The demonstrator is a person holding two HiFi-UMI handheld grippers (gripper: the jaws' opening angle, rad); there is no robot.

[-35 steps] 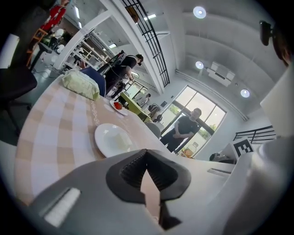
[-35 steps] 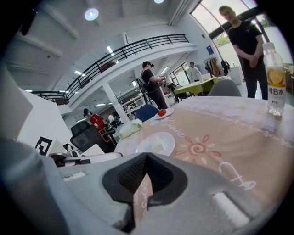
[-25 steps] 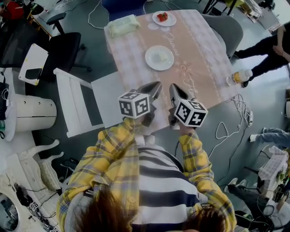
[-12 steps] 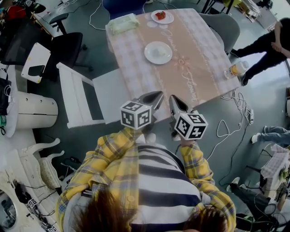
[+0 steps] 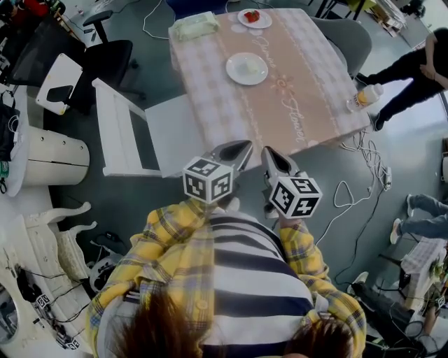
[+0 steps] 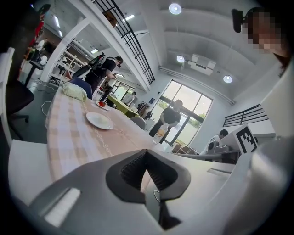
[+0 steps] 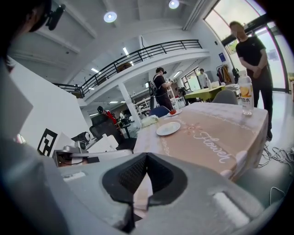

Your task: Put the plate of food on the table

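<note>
- Head view, far left: a white chair [image 5: 129,136] stands beside the square worktop with a pink checked cloth [image 5: 308,91].
- The left tongs [image 5: 245,146] are closed tight with nothing in them, near the worktop's near edge.
- A round white plate with pale food [image 5: 246,68] sits mid-worktop.
- A small white plate with red food [image 5: 253,17] sits at the far edge.
- The right tongs [image 5: 267,151] are closed and empty, just beside the left ones.
- A clear plastic bottle [image 5: 365,96] stands at the right corner.

The left gripper [image 5: 239,147] and right gripper [image 5: 269,154] are held side by side, jaws together, gripping nothing.
</note>
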